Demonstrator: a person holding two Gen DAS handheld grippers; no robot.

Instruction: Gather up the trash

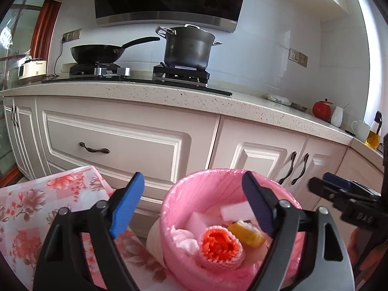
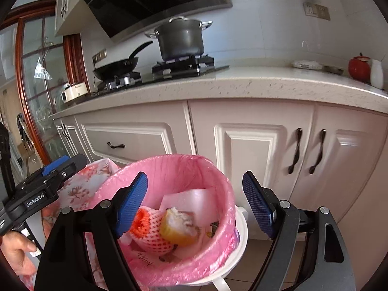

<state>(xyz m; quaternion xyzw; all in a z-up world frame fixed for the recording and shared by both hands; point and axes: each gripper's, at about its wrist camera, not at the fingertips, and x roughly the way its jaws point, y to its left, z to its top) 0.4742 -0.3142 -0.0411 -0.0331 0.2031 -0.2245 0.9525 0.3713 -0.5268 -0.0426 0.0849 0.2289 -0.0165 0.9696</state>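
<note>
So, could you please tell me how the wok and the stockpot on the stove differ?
The wok is shallow, black and lidless with one long handle; the stockpot is tall, grey and lidded with two side handles. The wok sits on the left burner, the stockpot on the right. Both rest on the stove.

The bin [image 2: 213, 177] stands on the floor before the cabinets [image 2: 254, 150], just right of the table [image 1: 31, 208] and its cloth. In the bin lie a foam net [image 2: 150, 235], a peel [image 2: 179, 228] to its right and touching it, and a sheet [image 2: 191, 201] behind both. Both grippers [image 1: 194, 208] [image 2: 196, 203] hang over the bin, the left one nearer the table. Behind, on the counter [image 1: 169, 97], a pan [image 1: 97, 53] sits left of a pot [image 1: 186, 48]; jars [image 1: 321, 109] stand toward its right end.
</note>
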